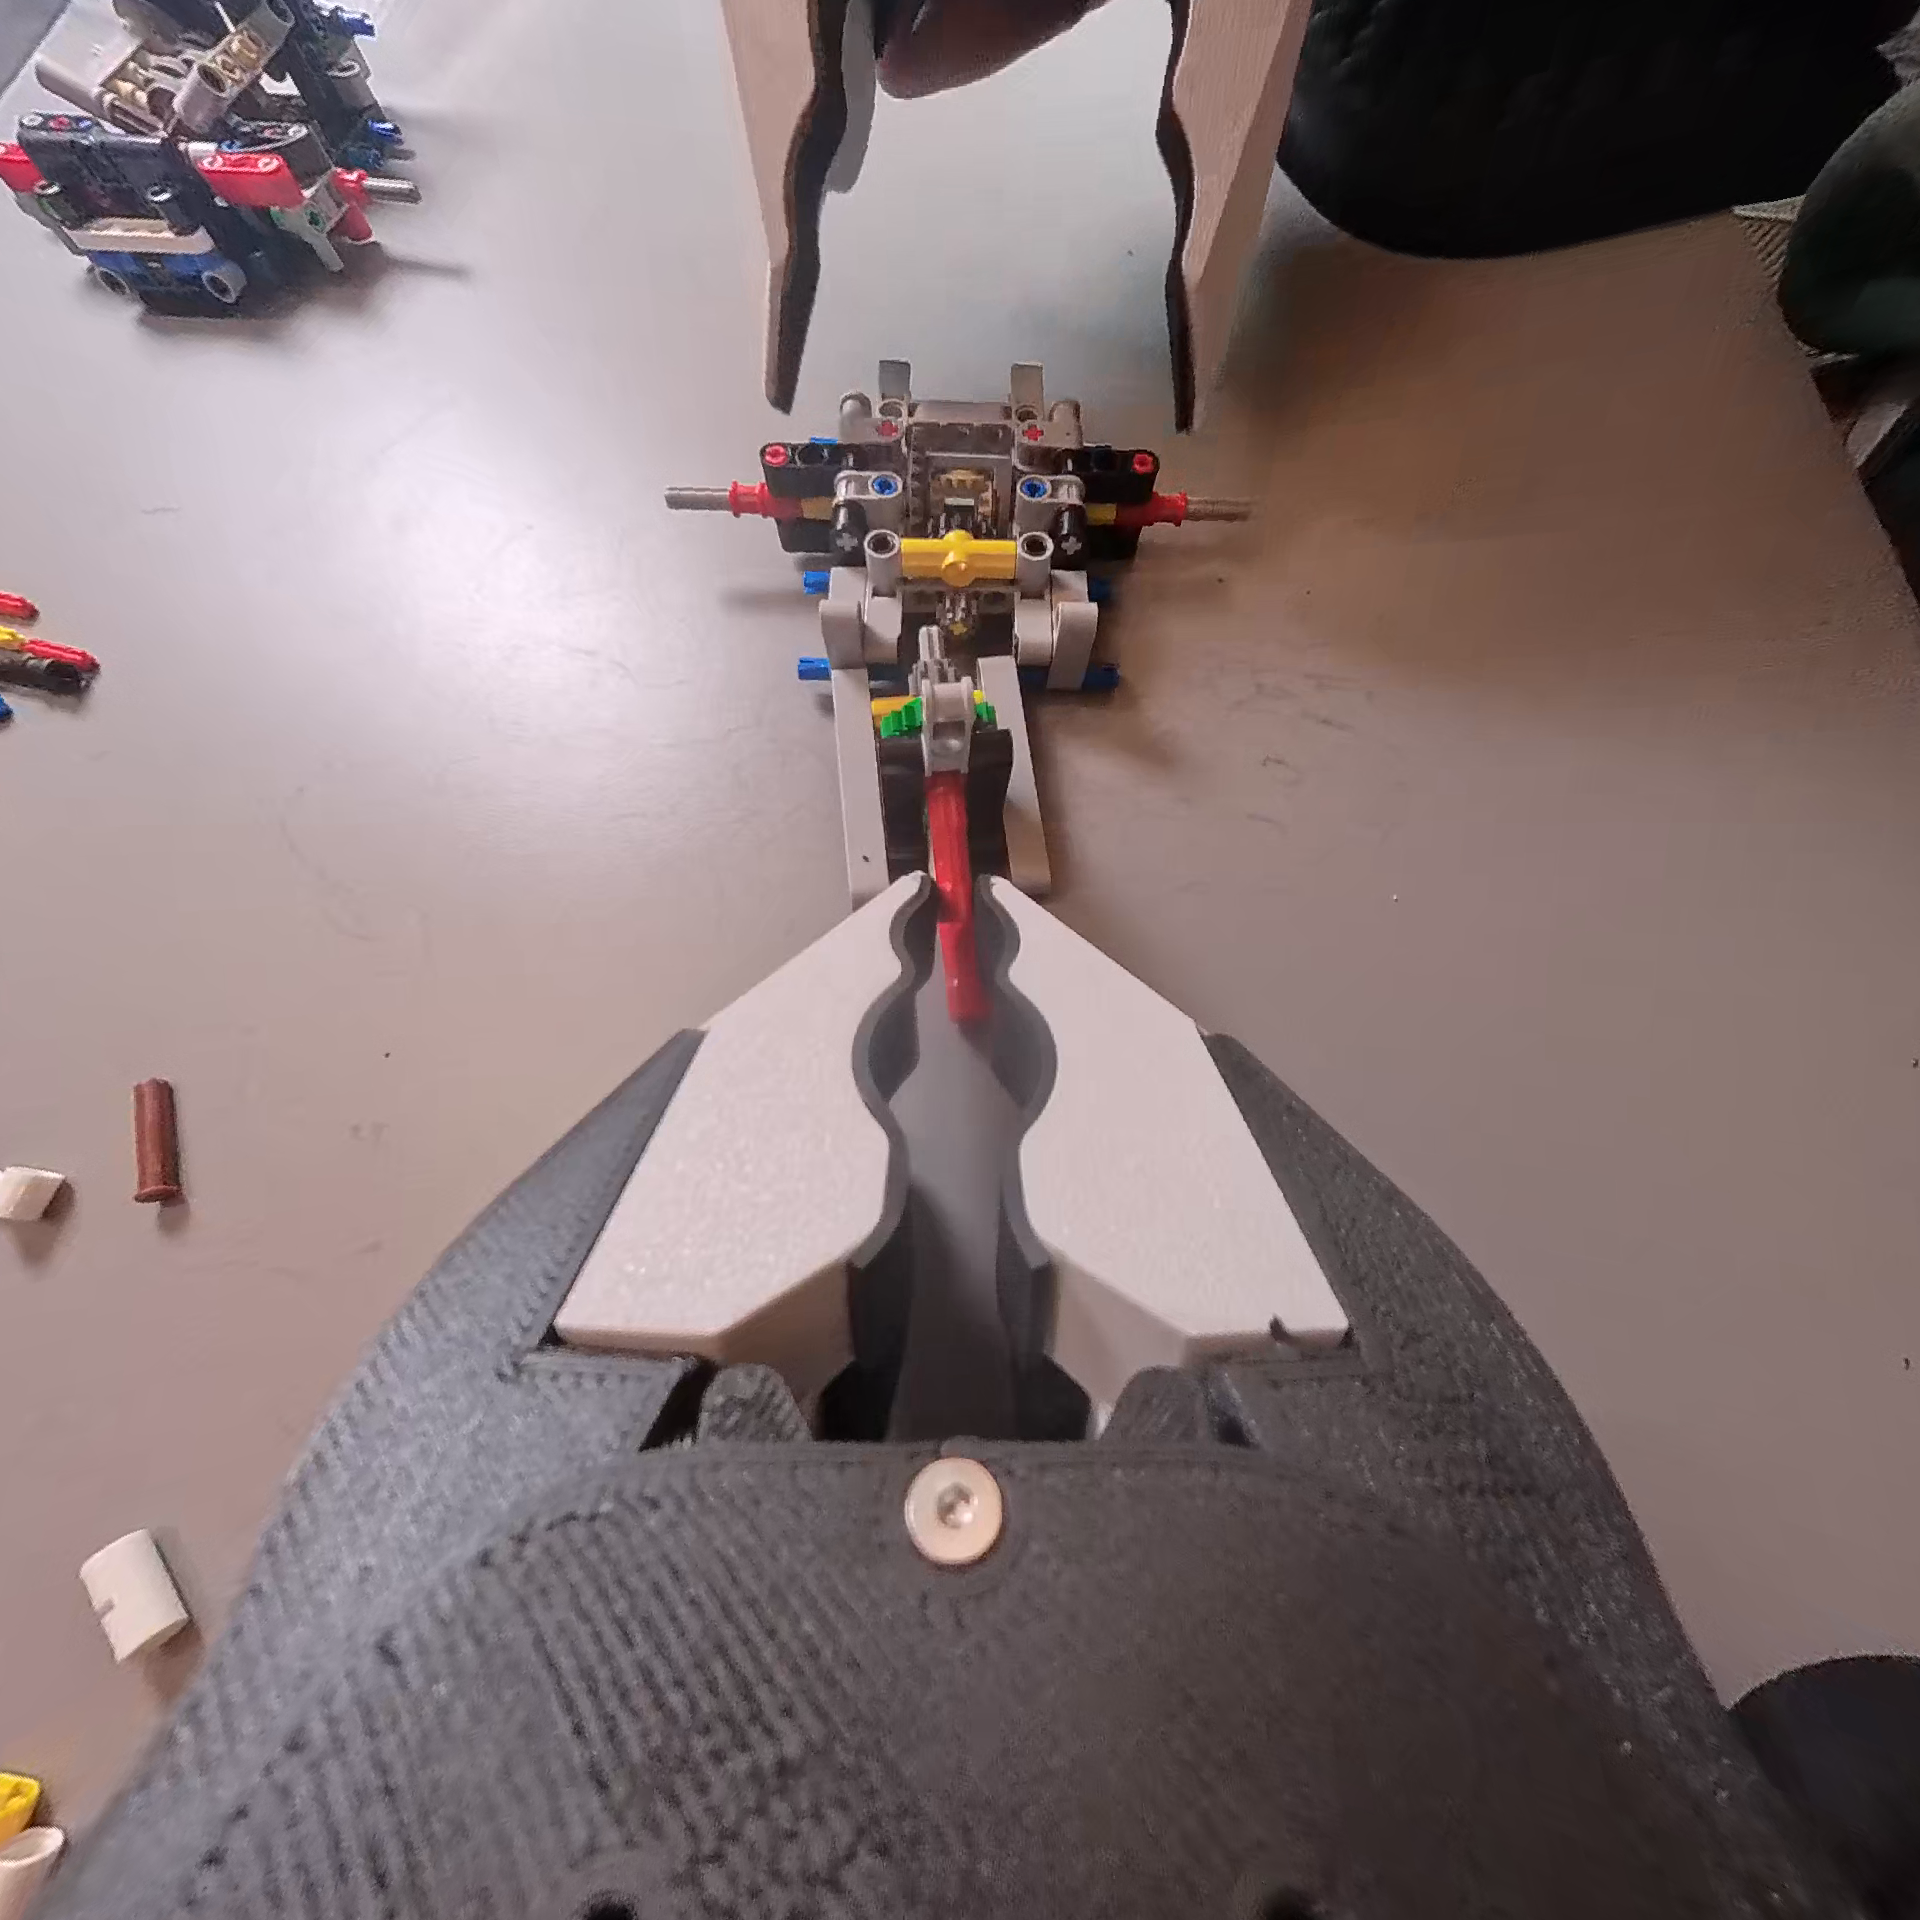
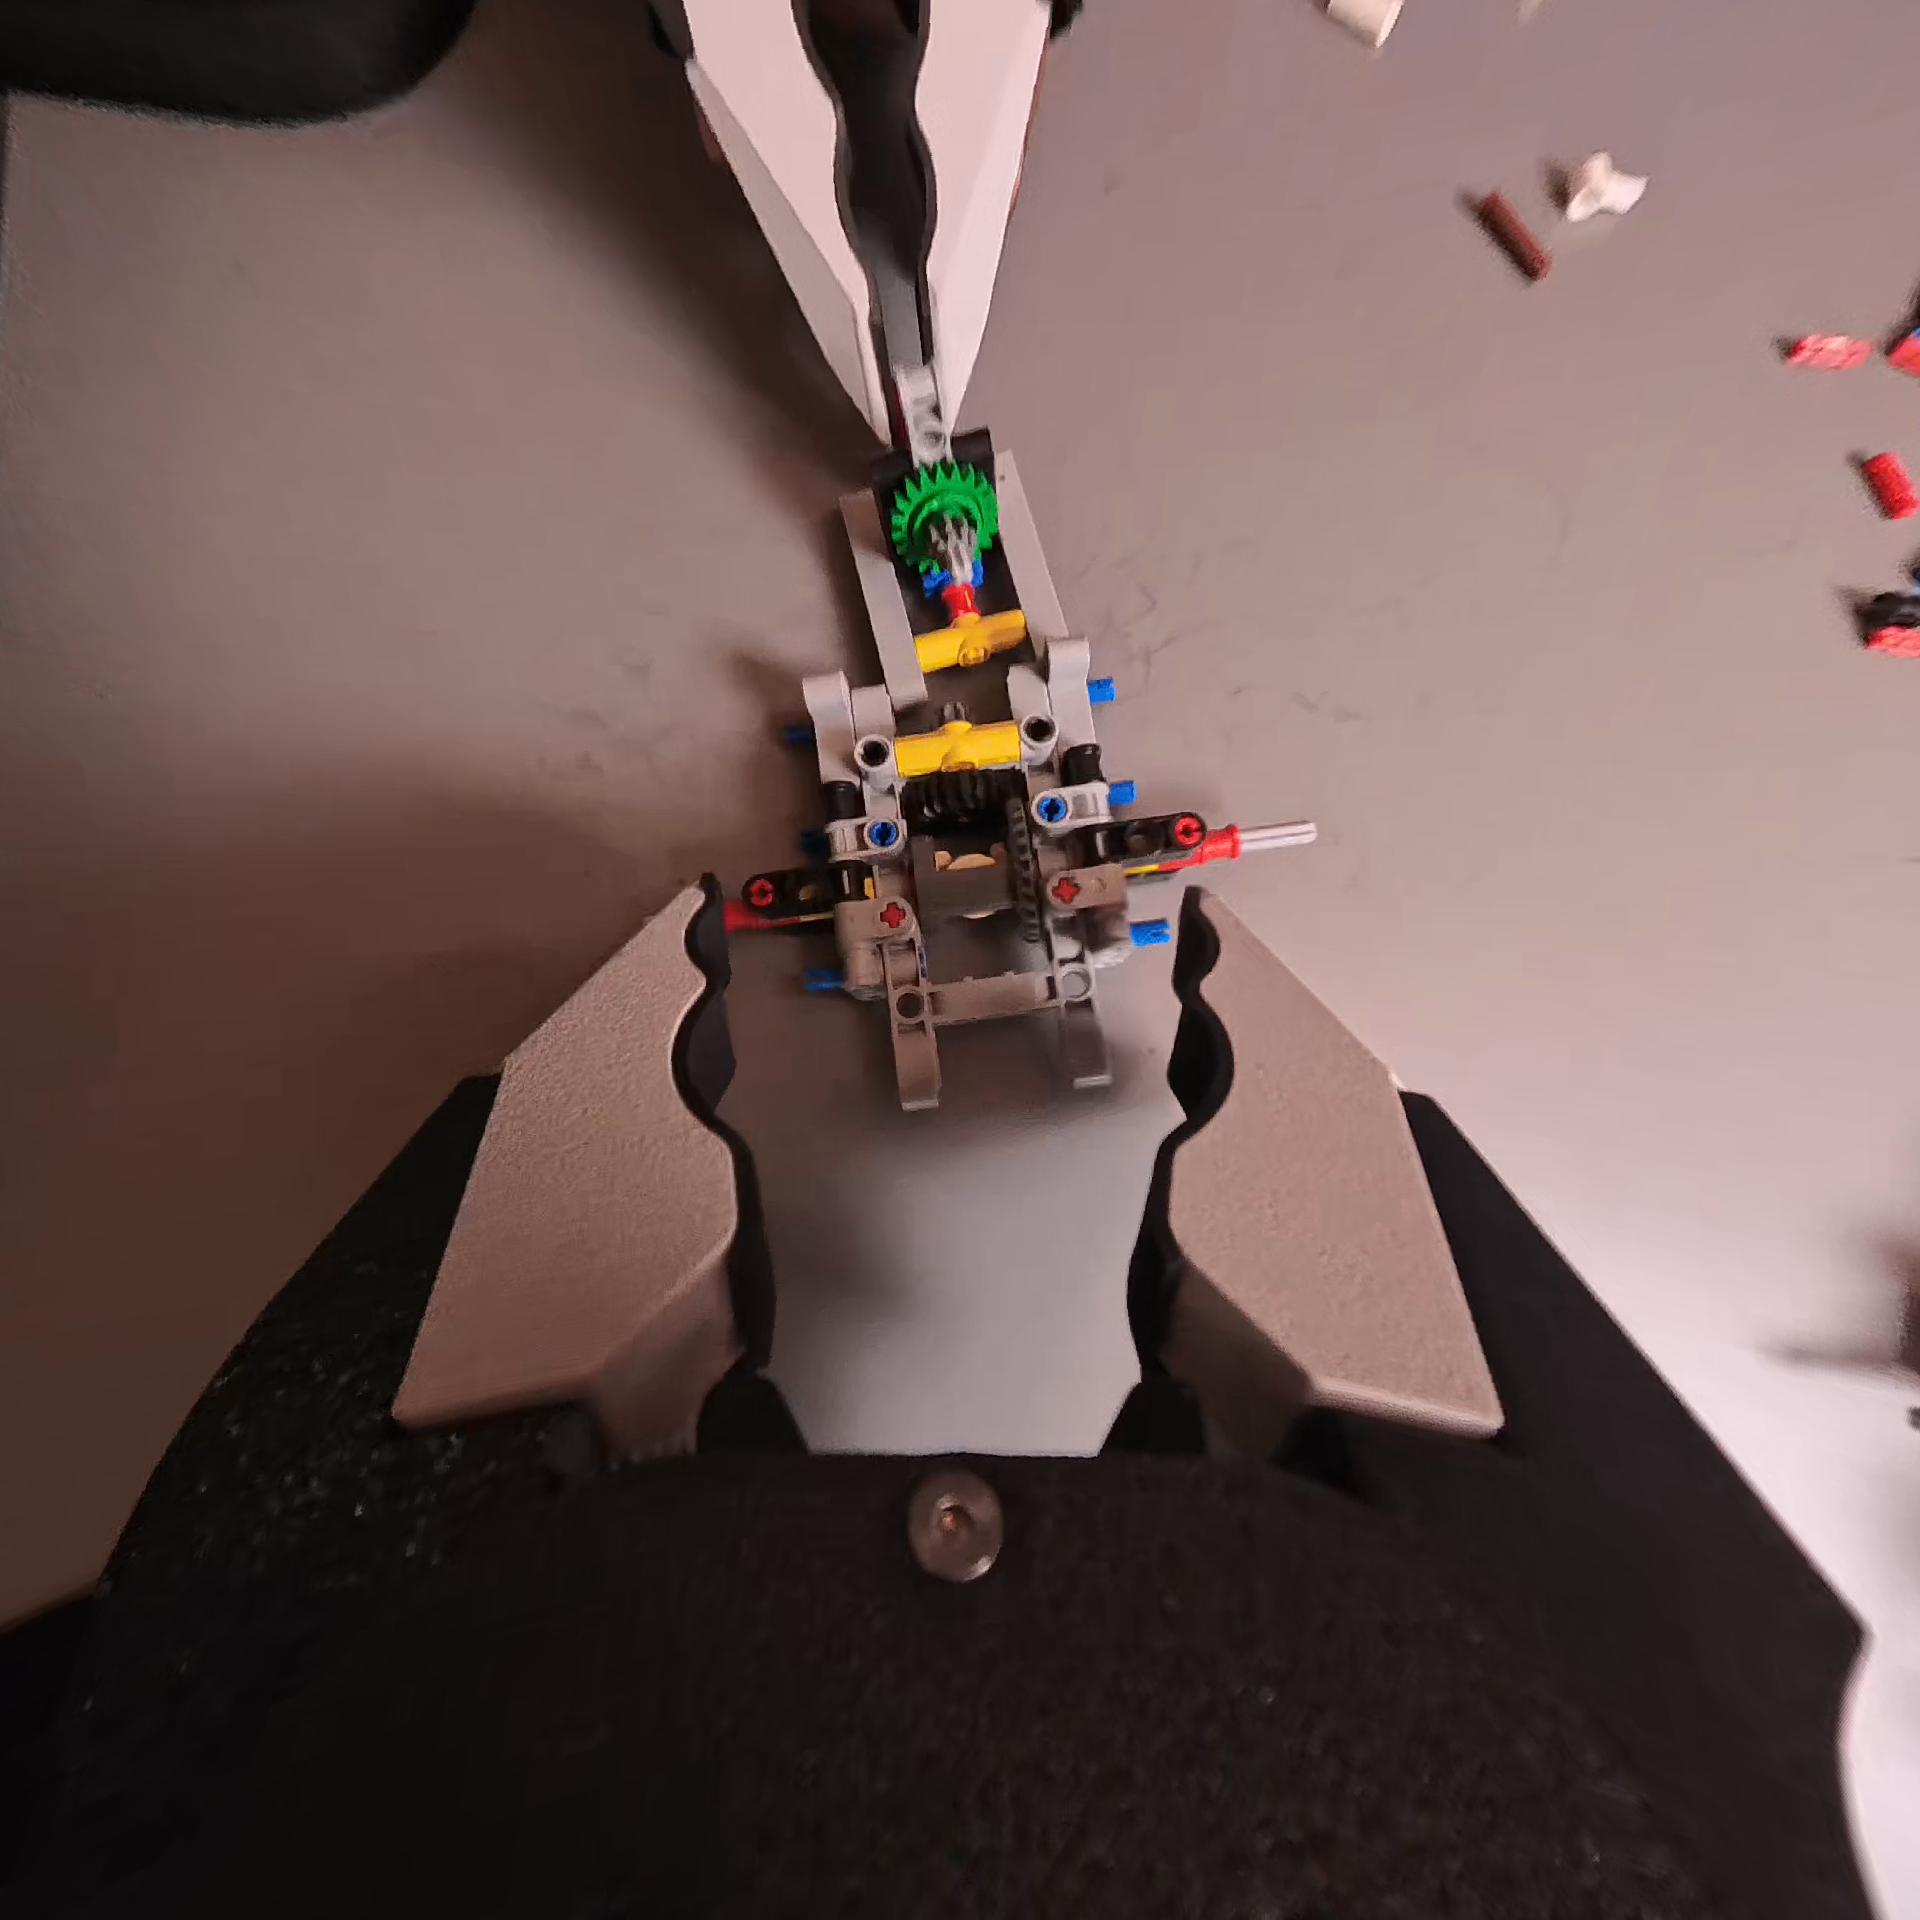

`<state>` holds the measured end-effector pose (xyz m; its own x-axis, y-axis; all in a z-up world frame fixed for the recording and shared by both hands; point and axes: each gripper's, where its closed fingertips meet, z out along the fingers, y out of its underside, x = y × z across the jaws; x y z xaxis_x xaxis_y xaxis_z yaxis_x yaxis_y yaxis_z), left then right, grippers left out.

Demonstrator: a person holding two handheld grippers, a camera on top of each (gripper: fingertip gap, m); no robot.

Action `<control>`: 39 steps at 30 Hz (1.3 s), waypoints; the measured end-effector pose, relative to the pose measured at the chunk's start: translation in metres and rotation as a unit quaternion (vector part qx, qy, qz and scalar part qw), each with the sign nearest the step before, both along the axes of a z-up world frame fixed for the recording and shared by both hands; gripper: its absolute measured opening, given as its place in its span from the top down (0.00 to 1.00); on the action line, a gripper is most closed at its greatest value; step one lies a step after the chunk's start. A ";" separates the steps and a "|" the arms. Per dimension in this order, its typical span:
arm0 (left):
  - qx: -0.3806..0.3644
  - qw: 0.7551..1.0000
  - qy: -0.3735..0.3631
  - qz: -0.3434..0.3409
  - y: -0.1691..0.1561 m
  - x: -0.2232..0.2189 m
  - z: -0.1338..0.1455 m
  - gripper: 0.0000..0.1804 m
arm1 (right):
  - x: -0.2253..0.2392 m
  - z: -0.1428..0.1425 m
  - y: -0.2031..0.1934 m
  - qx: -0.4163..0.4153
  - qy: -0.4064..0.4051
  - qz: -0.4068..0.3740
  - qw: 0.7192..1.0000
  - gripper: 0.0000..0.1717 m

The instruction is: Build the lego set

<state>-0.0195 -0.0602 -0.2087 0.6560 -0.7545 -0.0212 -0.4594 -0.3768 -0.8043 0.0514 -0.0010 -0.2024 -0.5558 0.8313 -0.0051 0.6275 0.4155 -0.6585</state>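
Black ribbed gripper point(image 1: 954, 902) body, pale fingers, apparently steel screw.

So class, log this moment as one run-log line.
left gripper: shut on red axle | right gripper: open, straddling brick chassis | table: loose pieces

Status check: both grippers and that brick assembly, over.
Left gripper shut on red axle at brick assembly's narrow end. Right gripper open, straddling wide end, pads apart from it. Loose pieces lie off to the side.

A second brick assembly point(image 1: 197, 156) sits well left of the long brick chassis point(image 1: 956, 540); a brown pin point(image 1: 158, 1140) and 2 white connectors point(image 1: 133, 1595) lie nearer.
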 end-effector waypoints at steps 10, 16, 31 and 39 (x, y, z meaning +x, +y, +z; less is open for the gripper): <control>0.001 1.000 0.000 -0.005 -0.002 0.001 0.000 0.97 | -0.001 -0.012 -0.005 0.007 -0.044 0.039 0.998 0.54; 0.004 1.000 0.000 -0.005 -0.002 0.001 0.000 0.97 | 0.001 -0.011 -0.002 -0.012 -0.037 0.038 0.999 0.55; 0.016 1.000 0.008 0.009 0.003 -0.005 0.000 0.97 | 0.006 -0.008 0.010 -0.042 -0.009 0.014 0.999 0.55; 0.008 1.000 0.012 0.003 0.001 -0.003 -0.003 0.95 | 0.007 -0.008 0.007 -0.039 -0.004 0.017 0.999 0.55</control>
<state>-0.0228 -0.0593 -0.2119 0.6604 -0.7494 -0.0485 -0.4759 -0.3677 -0.7989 0.0579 0.0062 -0.2106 -0.5834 0.8088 -0.0737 0.6198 0.3848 -0.6840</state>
